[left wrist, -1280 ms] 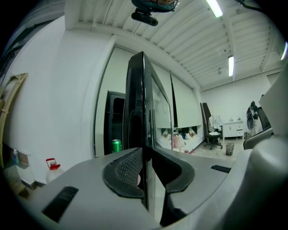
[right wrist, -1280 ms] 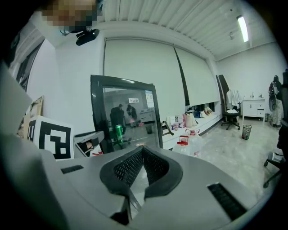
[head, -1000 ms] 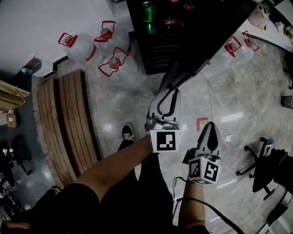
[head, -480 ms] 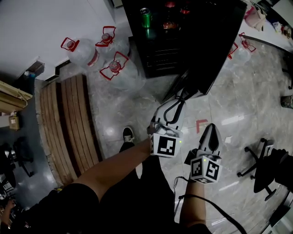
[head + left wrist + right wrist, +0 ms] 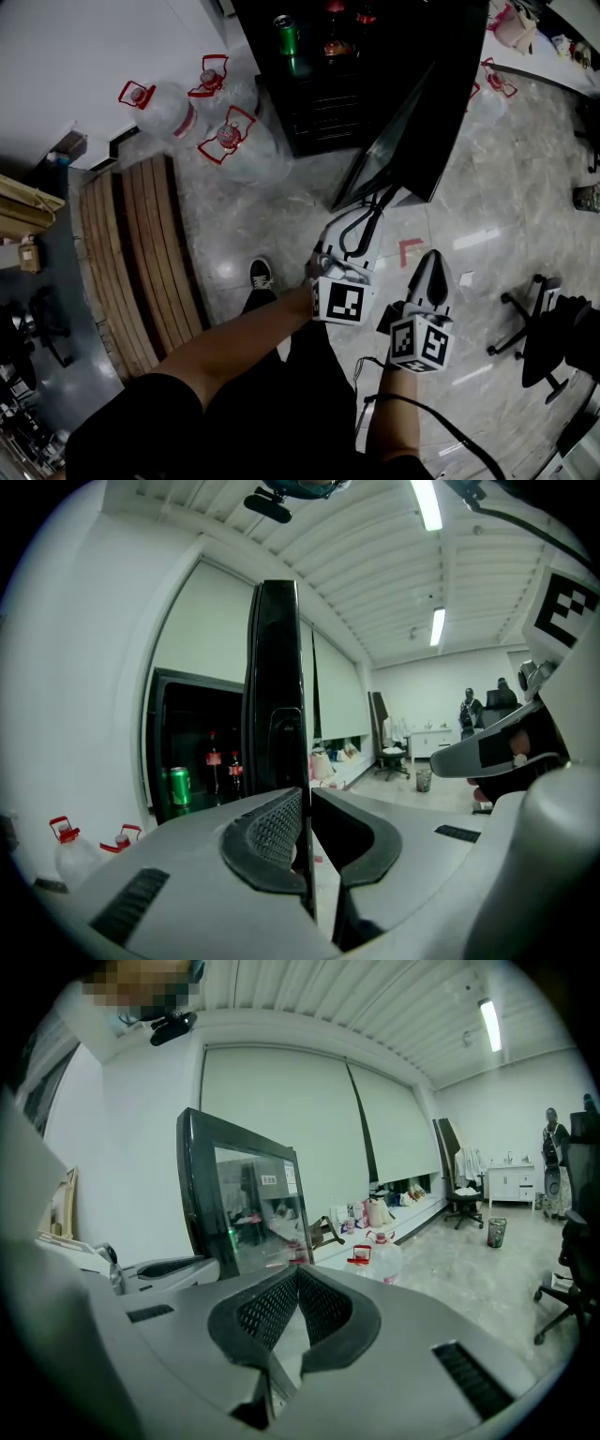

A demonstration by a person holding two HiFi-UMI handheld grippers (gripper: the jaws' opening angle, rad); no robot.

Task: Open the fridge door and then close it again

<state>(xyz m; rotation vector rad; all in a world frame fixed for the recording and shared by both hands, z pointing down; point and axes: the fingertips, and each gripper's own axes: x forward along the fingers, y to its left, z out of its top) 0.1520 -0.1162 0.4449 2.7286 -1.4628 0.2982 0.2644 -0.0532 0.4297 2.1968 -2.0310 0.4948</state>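
Observation:
The black fridge (image 5: pixel 323 89) stands at the top of the head view with its door (image 5: pixel 403 131) swung well open. A green can (image 5: pixel 285 35) and bottles show inside. My left gripper (image 5: pixel 373 204) reaches the door's free edge. In the left gripper view the dark door edge (image 5: pixel 277 696) runs up between the jaws of the left gripper (image 5: pixel 307 803), which are closing, and the pads press on it. My right gripper (image 5: pixel 433 261) hangs to the right of it. Its pads meet with nothing between them in the right gripper (image 5: pixel 298 1283) view, which faces the door's glass (image 5: pixel 248 1204).
Clear water jugs with red handles (image 5: pixel 155 98) (image 5: pixel 230 136) stand left of the fridge. A wooden slatted bench (image 5: pixel 141 253) runs along the left. An office chair (image 5: pixel 553 328) is at the right. A red tape mark (image 5: pixel 411 248) is on the floor, and a shoe (image 5: pixel 261 272) is below.
The fridge door has swung wider open, its free edge coming toward me. My left gripper came back with it. The right gripper barely shifted.

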